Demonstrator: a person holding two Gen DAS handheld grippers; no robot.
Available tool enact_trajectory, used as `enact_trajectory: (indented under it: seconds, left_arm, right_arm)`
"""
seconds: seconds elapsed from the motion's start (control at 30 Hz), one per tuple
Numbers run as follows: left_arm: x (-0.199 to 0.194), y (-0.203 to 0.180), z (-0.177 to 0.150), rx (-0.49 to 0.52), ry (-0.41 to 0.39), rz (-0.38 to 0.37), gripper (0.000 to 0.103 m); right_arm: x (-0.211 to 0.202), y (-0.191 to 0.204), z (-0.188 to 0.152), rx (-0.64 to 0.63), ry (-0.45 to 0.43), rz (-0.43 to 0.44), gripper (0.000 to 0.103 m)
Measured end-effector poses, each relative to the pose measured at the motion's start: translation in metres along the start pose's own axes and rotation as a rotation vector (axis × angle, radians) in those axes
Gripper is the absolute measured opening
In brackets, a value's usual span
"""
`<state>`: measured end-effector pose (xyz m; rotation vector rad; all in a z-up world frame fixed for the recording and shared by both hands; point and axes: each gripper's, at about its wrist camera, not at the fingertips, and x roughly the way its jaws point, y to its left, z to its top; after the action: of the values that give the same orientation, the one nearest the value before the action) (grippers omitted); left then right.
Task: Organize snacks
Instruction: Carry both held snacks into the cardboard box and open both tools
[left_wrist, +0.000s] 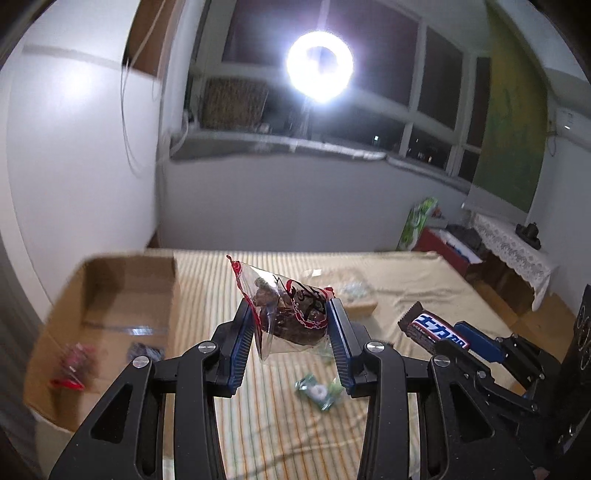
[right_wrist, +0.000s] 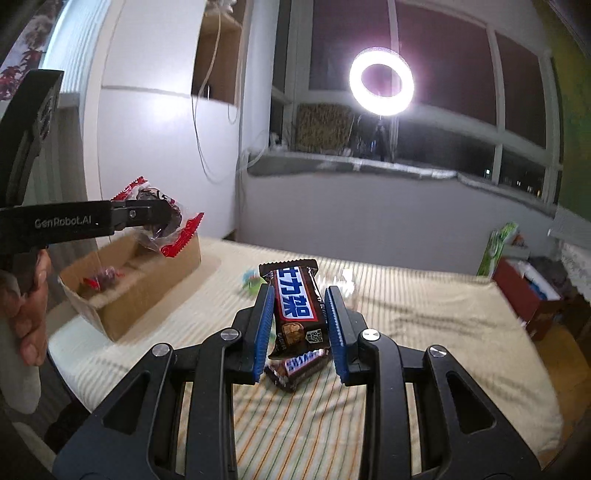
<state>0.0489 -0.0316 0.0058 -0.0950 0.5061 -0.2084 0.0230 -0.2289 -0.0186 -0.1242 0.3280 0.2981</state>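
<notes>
My left gripper (left_wrist: 291, 310) is shut on a clear red-edged packet of dark dried fruit (left_wrist: 291, 314), held above the striped bed. From the right wrist view that same left gripper (right_wrist: 162, 218) and the packet (right_wrist: 168, 225) hang over the cardboard box (right_wrist: 147, 284). My right gripper (right_wrist: 299, 310) is shut on a brown chocolate bar with blue-and-white lettering (right_wrist: 297, 302), held upright above the bed; in the left wrist view this bar (left_wrist: 434, 328) sticks out of the right gripper (left_wrist: 443, 338). A second chocolate bar (right_wrist: 295, 369) lies on the bedspread below.
The open cardboard box (left_wrist: 110, 295) at the left holds a red-wrapped snack (left_wrist: 74, 365) and a dark one (left_wrist: 144, 350). A green-and-white candy (left_wrist: 317, 391) and a clear bag (left_wrist: 343, 288) lie on the striped bedspread (left_wrist: 295, 435). A hand (right_wrist: 26, 306) grips the left tool.
</notes>
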Motion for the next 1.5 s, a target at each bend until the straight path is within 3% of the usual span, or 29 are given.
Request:
enact_trajectory:
  seconds: [0.17, 0.67, 0.87, 1.17, 1.5]
  left_arm:
    - [-0.030, -0.011, 0.012, 0.044, -0.088, 0.001, 0.038]
    - [-0.062, 0.029, 0.003, 0.025, -0.125, 0.079, 0.038]
    - [-0.079, 0.061, 0.001, -0.015, -0.156, 0.127, 0.038]
    - [-0.106, 0.126, -0.010, -0.122, -0.180, 0.244, 0.038]
    - [-0.112, 0.152, -0.012, -0.164, -0.186, 0.311, 0.038]
  right_arm:
    - [-0.019, 0.007, 0.013, -0.018, -0.036, -0.017, 0.029]
    - [-0.015, 0.060, 0.023, -0.080, -0.006, 0.041, 0.029]
    - [0.000, 0.105, 0.036, -0.136, 0.000, 0.102, 0.030]
    - [0.027, 0.190, 0.052, -0.232, -0.011, 0.271, 0.030]
    - [0.048, 0.212, 0.052, -0.243, -0.003, 0.337, 0.030]
